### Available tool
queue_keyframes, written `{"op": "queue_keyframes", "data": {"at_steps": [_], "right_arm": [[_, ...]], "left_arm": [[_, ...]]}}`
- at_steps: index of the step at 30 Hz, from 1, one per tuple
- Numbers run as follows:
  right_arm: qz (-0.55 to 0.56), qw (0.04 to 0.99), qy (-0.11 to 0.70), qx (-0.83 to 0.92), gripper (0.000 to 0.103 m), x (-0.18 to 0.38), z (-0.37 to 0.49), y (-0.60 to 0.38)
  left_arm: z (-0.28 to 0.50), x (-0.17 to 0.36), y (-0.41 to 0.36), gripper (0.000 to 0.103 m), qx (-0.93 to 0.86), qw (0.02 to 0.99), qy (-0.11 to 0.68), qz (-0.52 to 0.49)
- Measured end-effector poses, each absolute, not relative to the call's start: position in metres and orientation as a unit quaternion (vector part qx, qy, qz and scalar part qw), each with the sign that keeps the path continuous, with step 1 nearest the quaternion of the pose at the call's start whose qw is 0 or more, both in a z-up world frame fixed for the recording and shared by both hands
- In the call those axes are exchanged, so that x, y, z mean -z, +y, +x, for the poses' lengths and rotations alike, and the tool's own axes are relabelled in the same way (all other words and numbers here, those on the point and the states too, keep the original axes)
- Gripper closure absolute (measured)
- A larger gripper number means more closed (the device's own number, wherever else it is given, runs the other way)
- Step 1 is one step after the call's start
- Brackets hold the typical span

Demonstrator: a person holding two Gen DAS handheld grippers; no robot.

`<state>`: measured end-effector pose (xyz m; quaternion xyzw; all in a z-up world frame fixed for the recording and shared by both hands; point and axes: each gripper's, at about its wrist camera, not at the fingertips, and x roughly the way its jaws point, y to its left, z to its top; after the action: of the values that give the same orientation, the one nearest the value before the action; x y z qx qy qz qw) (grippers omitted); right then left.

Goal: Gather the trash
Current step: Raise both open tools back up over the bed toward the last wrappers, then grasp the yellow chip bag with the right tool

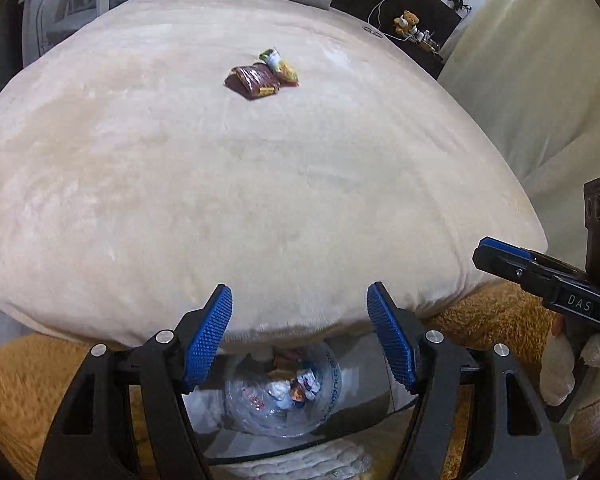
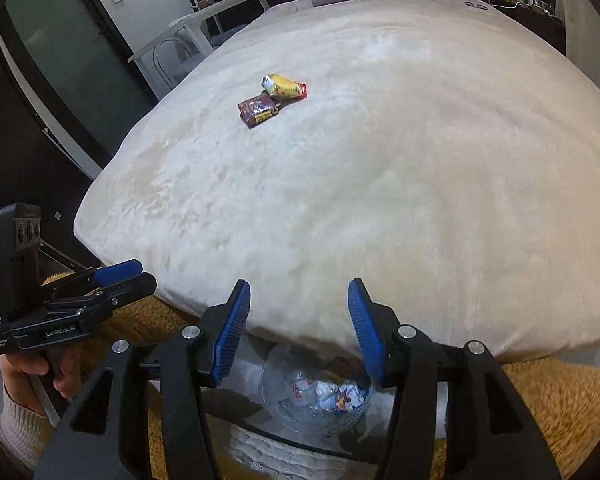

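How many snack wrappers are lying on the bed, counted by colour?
Brown wrapper: 1
Yellow wrapper: 1
Total on the bed: 2
The two lie touching each other. More crumpled trash sits in the clear container below the bed edge, too jumbled to count.

We see both wrist views angled down over the cream plush bed (image 1: 260,180) (image 2: 360,200), sharing its far snack wrappers (image 1: 262,76) (image 2: 274,100).
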<state>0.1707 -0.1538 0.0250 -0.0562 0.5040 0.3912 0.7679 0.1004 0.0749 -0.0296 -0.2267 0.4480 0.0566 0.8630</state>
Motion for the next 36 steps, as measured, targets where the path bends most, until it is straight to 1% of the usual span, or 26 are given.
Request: {"op": "queue_keyframes", "data": {"at_steps": [3,9,10,11,13,15,19,20,21,26,27,28,29,36], "right_arm": [[-0.051,0.771,0.498,-0.394,0.052,-0.031,0.192,-0.134],[-0.045,0.782,0.48,-0.396,0.051,-0.042,0.239,-0.096],[-0.043,0.784,0.476,-0.396,0.048,-0.044,0.246,-0.09],[-0.042,0.786,0.473,-0.396,0.043,-0.046,0.253,-0.082],[-0.041,0.787,0.469,-0.398,0.042,-0.046,0.266,-0.068],[-0.035,0.785,0.469,-0.404,0.034,-0.045,0.277,-0.054],[-0.025,0.777,0.475,-0.411,0.034,-0.038,0.3,-0.026],[-0.024,0.777,0.477,-0.411,0.033,-0.035,0.304,-0.021],[-0.017,0.777,0.479,-0.409,0.028,-0.032,0.311,-0.015],[0.03,0.767,0.504,-0.396,0.028,-0.011,0.347,0.01],[0.038,0.761,0.512,-0.397,0.026,-0.006,0.352,0.015],[0.044,0.756,0.518,-0.397,0.017,0.0,0.359,0.021],[0.053,0.752,0.519,-0.402,0.004,0.004,0.364,0.025],[0.043,0.744,0.526,-0.41,0.004,0.031,0.384,0.061]], "left_arm": [[0.112,0.02,0.09,0.034,-0.058,0.866,0.435,-0.238],[0.137,-0.003,0.115,0.034,-0.061,0.878,0.415,-0.23],[0.14,-0.005,0.118,0.034,-0.063,0.879,0.413,-0.228],[0.144,-0.007,0.123,0.034,-0.066,0.881,0.411,-0.226],[0.15,-0.011,0.131,0.034,-0.069,0.882,0.408,-0.224],[0.156,-0.012,0.139,0.034,-0.072,0.883,0.406,-0.222],[0.165,-0.01,0.152,0.034,-0.076,0.882,0.41,-0.219],[0.167,-0.01,0.155,0.034,-0.076,0.882,0.41,-0.218],[0.169,-0.01,0.157,0.034,-0.077,0.883,0.411,-0.215],[0.177,-0.011,0.164,0.034,-0.073,0.884,0.412,-0.207],[0.177,-0.011,0.164,0.034,-0.071,0.885,0.412,-0.203],[0.178,-0.011,0.164,0.034,-0.07,0.886,0.413,-0.201],[0.18,-0.011,0.164,0.034,-0.068,0.886,0.414,-0.199],[0.189,-0.005,0.175,0.034,-0.071,0.884,0.424,-0.185]]}}
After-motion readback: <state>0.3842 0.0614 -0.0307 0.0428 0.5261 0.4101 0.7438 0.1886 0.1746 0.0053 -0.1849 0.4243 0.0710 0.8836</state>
